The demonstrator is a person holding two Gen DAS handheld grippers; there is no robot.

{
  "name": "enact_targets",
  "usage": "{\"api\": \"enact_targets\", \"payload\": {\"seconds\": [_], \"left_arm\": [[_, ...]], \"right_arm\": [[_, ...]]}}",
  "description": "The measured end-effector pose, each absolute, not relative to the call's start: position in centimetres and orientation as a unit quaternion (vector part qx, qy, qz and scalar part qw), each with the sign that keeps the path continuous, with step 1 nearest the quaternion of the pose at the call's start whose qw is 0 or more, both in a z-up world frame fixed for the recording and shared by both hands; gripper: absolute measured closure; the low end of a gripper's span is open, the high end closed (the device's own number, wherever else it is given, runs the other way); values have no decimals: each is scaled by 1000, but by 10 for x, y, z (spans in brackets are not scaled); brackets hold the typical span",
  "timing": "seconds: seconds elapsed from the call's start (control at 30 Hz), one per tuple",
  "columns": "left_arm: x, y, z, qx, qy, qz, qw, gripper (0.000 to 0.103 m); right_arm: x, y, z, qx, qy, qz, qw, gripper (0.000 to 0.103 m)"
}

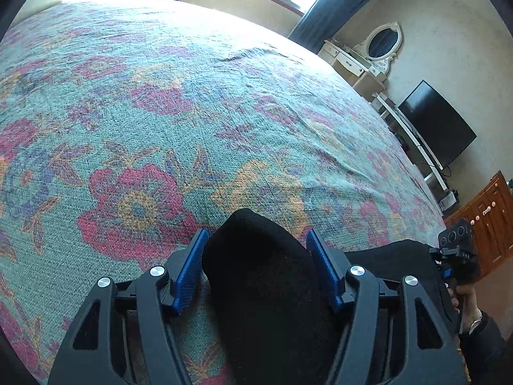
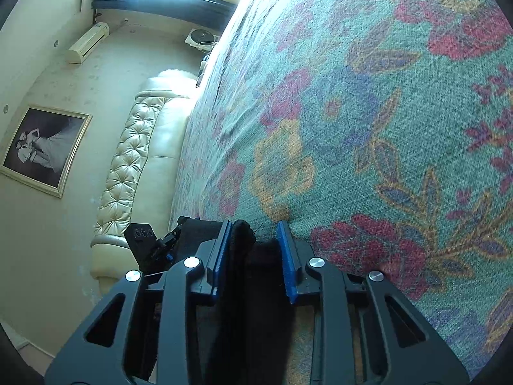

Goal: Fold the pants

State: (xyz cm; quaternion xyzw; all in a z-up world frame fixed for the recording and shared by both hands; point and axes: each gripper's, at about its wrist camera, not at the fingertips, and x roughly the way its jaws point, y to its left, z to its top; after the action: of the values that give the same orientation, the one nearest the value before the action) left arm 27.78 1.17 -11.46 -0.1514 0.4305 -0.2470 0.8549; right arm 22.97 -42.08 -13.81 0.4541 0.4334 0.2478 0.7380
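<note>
The black pants (image 1: 266, 276) lie on a floral bedspread (image 1: 192, 102). In the left wrist view a rounded fold of the black cloth bulges up between the blue pads of my left gripper (image 1: 256, 240), which is closed on it. More black cloth runs right toward my right gripper (image 1: 455, 250), held in a hand. In the right wrist view my right gripper (image 2: 255, 229) is closed on a bunched edge of the pants (image 2: 253, 276), low over the bedspread (image 2: 368, 112). My left gripper (image 2: 150, 240) shows at the left, beside the cloth.
A cream tufted headboard (image 2: 128, 160), a framed photo (image 2: 45, 147) and an air conditioner (image 2: 86, 43) stand on one side. A dressing table with mirror (image 1: 368, 51), a television (image 1: 439, 125) and a wooden cabinet (image 1: 487, 218) stand past the bed's edge.
</note>
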Motion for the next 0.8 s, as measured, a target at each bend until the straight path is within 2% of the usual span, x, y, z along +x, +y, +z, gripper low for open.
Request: {"api": "enact_targets", "payload": {"seconds": [0.27,0.37,0.5,0.63,0.7,0.8], "left_arm": [[280,18,-117,-147,424,-245,859,45],[279,18,-115,-145,423,-244,860,44],[278,19,-114,-153,423,-253,856,37],[278,19,-112,-155,424,-260,853,30],[278,18,-112,-153,425,-260,854,28],[278,16,-112,-152,424,-265,853,25]], "right_arm": [[228,-426,-139,461,427,251,736,75],[224,-433,-139,479,414,257,730,69],[215,-444,-135,503,404,260,719,54],[208,-442,-125,469,421,278,725,39],[208,-436,-122,443,433,282,733,37],[214,-425,-120,415,447,287,739,30]]}}
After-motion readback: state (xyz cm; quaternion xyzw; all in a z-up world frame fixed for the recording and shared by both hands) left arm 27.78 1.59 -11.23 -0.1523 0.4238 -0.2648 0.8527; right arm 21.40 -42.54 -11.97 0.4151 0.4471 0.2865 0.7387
